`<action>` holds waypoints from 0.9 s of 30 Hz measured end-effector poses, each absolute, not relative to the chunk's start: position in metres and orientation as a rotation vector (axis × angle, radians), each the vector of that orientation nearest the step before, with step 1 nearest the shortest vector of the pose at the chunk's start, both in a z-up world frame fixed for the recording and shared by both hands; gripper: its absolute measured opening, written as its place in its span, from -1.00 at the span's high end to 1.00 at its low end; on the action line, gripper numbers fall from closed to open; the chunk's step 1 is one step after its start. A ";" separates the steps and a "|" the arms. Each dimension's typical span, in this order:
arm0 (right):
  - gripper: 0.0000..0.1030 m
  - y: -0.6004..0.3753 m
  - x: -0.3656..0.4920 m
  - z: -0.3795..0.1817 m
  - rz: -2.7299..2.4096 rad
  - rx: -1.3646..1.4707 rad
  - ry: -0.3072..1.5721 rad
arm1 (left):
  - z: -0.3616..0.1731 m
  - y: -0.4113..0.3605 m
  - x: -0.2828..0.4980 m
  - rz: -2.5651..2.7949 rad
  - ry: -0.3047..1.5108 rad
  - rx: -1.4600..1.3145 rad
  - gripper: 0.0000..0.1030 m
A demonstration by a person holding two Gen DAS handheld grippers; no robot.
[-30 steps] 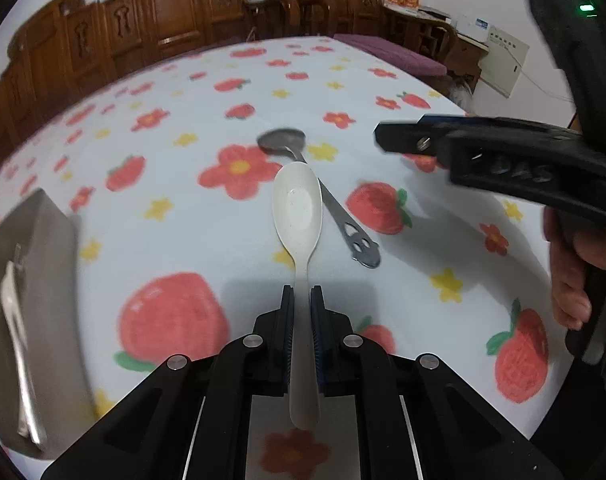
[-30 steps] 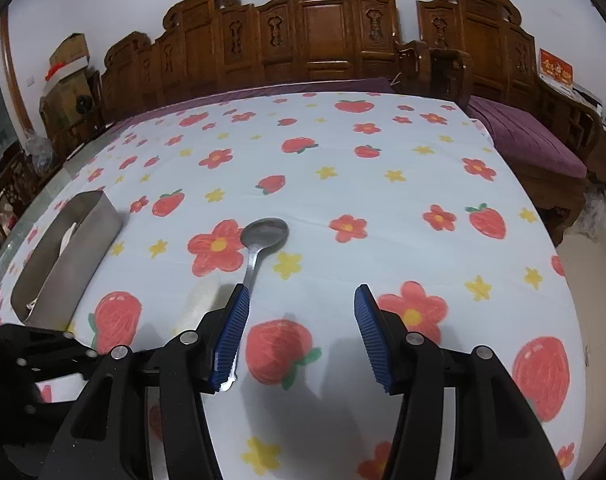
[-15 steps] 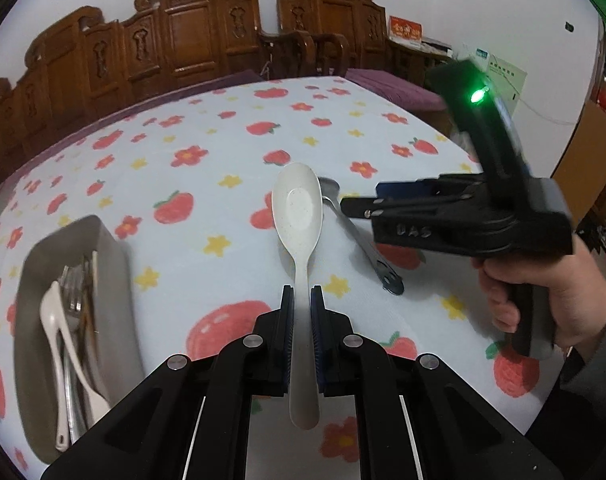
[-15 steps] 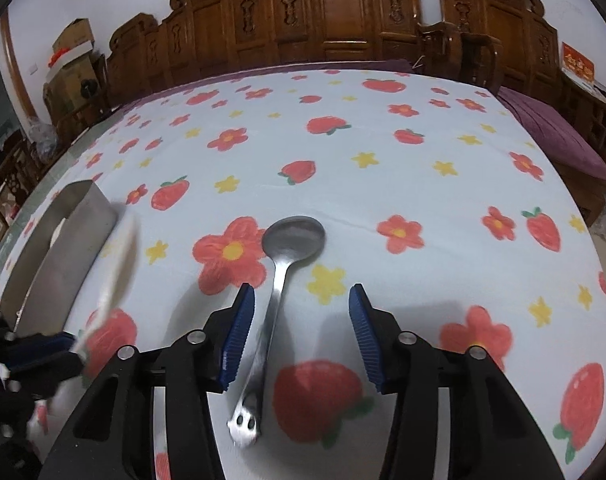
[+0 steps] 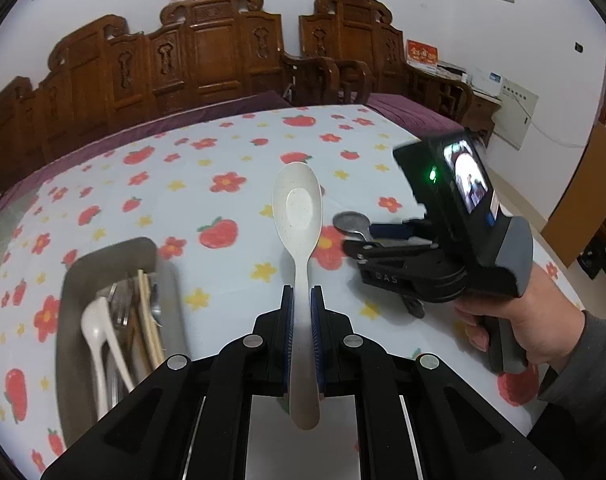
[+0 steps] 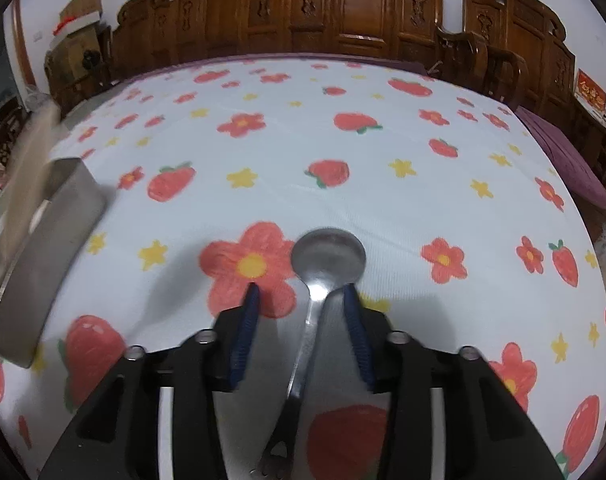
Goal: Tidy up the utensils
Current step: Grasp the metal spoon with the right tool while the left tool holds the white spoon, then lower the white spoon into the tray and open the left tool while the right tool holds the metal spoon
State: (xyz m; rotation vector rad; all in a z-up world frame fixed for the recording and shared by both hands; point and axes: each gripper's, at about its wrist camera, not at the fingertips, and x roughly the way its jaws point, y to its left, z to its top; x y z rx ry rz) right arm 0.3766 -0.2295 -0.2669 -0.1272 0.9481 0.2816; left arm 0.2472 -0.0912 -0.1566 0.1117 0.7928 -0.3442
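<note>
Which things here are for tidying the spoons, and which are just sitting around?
For the job: white spoon, metal spoon, metal tray of cutlery, left gripper, right gripper.
Just around: wooden chairs, strawberry tablecloth.

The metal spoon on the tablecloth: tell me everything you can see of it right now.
The metal spoon looks like dull grey steel, with a round bowl and a slim handle ending in a cut-out pattern. It lies flat on the flowered tablecloth, bowl pointing away, beside a red flower print. The right gripper straddles its neck; the jaws are closing with the handle between them, the blue pads not yet pressing it.
</note>
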 end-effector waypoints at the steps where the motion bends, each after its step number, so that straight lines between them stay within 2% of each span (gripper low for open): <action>1: 0.36 -0.230 0.378 -0.267 0.273 -0.131 0.947 | -0.155 -0.089 0.247 -0.338 0.790 0.111 0.86; 4: 0.62 -0.235 0.380 -0.268 0.247 -0.116 0.952 | -0.150 -0.079 0.245 -0.316 0.786 0.111 0.86; 8: 0.83 -0.239 0.379 -0.268 0.227 -0.114 0.957 | -0.145 -0.065 0.243 -0.288 0.779 0.106 0.86; 16: 0.85 -0.238 0.366 -0.262 0.246 -0.109 0.950 | -0.135 -0.041 0.234 -0.247 0.762 0.083 0.86; 27: 0.85 -0.219 0.332 -0.225 0.343 -0.086 0.855 | -0.139 -0.008 0.225 -0.163 0.784 0.090 0.86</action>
